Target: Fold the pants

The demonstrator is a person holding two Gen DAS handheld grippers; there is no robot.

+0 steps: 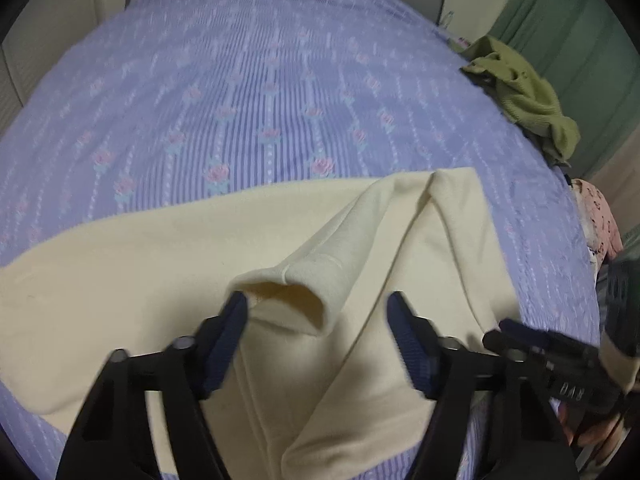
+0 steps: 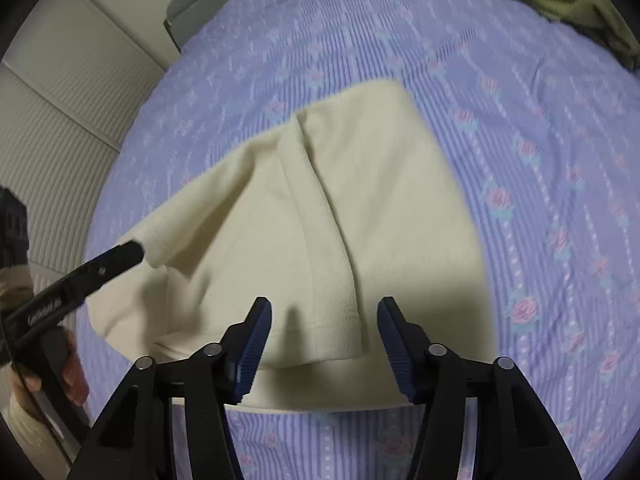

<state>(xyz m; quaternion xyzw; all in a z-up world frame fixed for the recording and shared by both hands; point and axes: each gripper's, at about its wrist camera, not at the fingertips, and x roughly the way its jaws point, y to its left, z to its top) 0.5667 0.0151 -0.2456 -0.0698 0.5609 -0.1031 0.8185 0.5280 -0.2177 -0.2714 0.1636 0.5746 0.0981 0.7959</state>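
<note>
On the bed (image 1: pixel 248 80), over its lilac sheet printed with roses, I have the cream pants (image 1: pixel 120 272) spread flat, and I take them as my landmark. My left gripper (image 1: pixel 316 312) hangs right above them, its blue-padded fingers (image 1: pixel 234 328) standing partly apart; one cuff of a pant leg rises between them, its open hem touching or almost touching the left pad, but I see no pinch on the cloth. My right gripper (image 2: pixel 324 320) sits over the near edge of the pants (image 2: pixel 352 200), fingers (image 2: pixel 256 336) likewise half spread, with a ribbed hem lying below the gap and nothing clamped. From the right wrist view the left gripper (image 2: pixel 136 250) shows side-on at the pants' left edge, its tip at a cuff; whether it grips there I cannot tell. Beyond the pants, at the far right side of the bed, lies a crumpled olive green garment (image 1: pixel 524 96), well apart, and a pink patterned cloth (image 1: pixel 598 216) sits at the bed's right edge
</note>
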